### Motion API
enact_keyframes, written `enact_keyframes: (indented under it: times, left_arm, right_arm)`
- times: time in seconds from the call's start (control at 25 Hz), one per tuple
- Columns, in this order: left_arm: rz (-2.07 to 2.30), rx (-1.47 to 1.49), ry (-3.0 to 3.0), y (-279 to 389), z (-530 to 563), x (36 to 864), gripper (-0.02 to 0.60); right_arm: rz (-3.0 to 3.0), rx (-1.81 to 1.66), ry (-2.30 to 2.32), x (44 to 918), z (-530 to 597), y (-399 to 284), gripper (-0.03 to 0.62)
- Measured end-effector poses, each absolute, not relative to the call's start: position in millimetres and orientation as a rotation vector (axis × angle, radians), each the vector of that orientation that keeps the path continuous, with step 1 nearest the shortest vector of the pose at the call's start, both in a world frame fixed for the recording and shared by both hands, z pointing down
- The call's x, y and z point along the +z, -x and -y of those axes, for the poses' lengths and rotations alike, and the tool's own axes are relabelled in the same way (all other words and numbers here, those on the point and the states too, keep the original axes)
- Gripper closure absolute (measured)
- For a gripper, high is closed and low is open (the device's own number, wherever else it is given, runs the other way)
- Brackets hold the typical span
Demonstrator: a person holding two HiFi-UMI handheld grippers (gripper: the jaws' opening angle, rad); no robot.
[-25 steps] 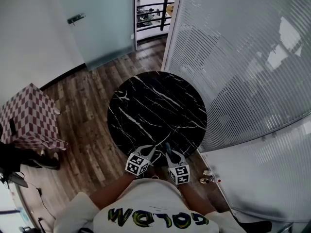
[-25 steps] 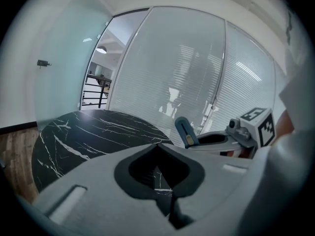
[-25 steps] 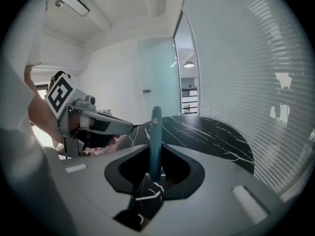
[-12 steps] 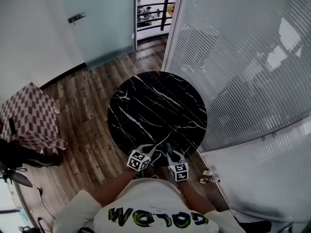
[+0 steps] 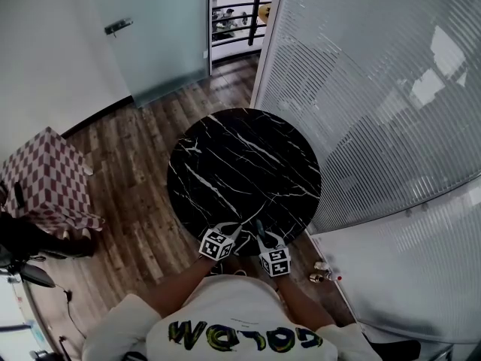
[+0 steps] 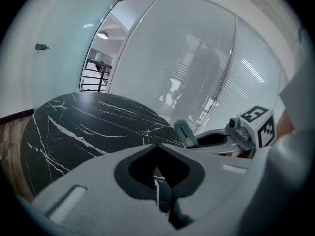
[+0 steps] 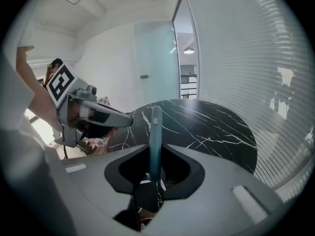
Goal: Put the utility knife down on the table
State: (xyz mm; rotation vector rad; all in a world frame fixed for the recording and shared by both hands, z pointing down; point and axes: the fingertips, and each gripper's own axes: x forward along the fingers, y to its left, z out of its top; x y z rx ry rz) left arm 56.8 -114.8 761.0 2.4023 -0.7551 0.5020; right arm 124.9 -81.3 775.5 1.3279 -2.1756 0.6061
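A teal utility knife (image 7: 155,136) stands upright between my right gripper's (image 7: 152,181) jaws, which are shut on its handle. In the head view the knife (image 5: 259,229) hangs over the near edge of the round black marble table (image 5: 240,164), with the right gripper (image 5: 264,239) behind it. Just to its left, my left gripper (image 5: 234,233) is shut with nothing in it. The left gripper view shows its own jaws (image 6: 162,200) meeting above the table (image 6: 88,127), with the knife (image 6: 186,133) to the right. The right gripper view has the left gripper (image 7: 123,121) close by on the left.
A checkered box (image 5: 45,183) stands on the wooden floor (image 5: 143,224) at the left. A glass wall with blinds (image 5: 376,111) runs close along the table's right side. Small objects (image 5: 323,273) lie on the floor by the wall. A frosted door (image 5: 158,36) is at the back.
Both grippers have sunk a little toward the table's near edge, side by side. The knife stays in the right gripper.
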Motion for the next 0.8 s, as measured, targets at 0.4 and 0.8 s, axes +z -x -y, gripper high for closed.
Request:
enact_keyframes:
  times: [0.4,0.8]
  left_arm:
    - [0.745,0.566,-2.366,-47.5,109.1,783.4,0.581]
    - [0.752,0.602,-2.334,-43.4,109.8,796.8,0.581]
  right_arm:
    - [2.134,0.632,-1.276,797.6,76.4,-121.8,0.52]
    - [2.094,0.662,-1.239,815.1,73.3,-123.8,0.52]
